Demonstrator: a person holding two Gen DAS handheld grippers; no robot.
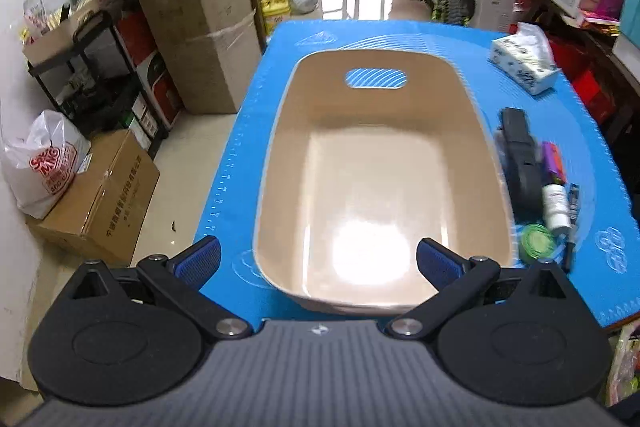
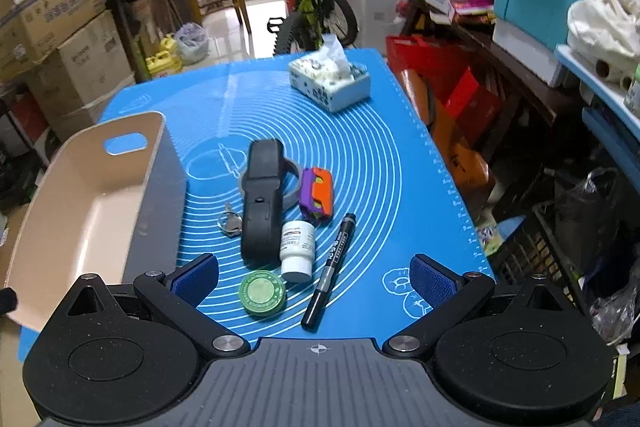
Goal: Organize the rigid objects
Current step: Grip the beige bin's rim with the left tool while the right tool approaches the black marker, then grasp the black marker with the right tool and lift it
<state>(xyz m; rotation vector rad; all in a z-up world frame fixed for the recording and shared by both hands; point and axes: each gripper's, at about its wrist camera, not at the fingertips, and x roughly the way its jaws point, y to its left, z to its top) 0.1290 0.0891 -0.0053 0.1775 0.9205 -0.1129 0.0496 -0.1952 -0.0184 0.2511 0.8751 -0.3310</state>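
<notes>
Beside the beige bin [image 1: 384, 163], the black case [image 1: 520, 155] and purple toy [image 1: 554, 157] are blurring; the bin's near end [image 2: 24, 291] is running off frame.

Right gripper [image 2: 314, 277]: blue pads spread wide, nothing between them, above the near edge of the blue mat [image 2: 380, 163].
Bin: beige handled tub [image 2: 92, 187] at left, nothing visible inside.
Cluster: black case [image 2: 262, 203] lying over a tape roll [image 2: 291, 183]; keys [image 2: 230, 221] beside it; purple-orange toy [image 2: 317, 193]; white bottle [image 2: 297, 247]; green tin [image 2: 263, 293]; black marker [image 2: 330, 269].
Far end: tissue pack [image 2: 330, 79].
</notes>
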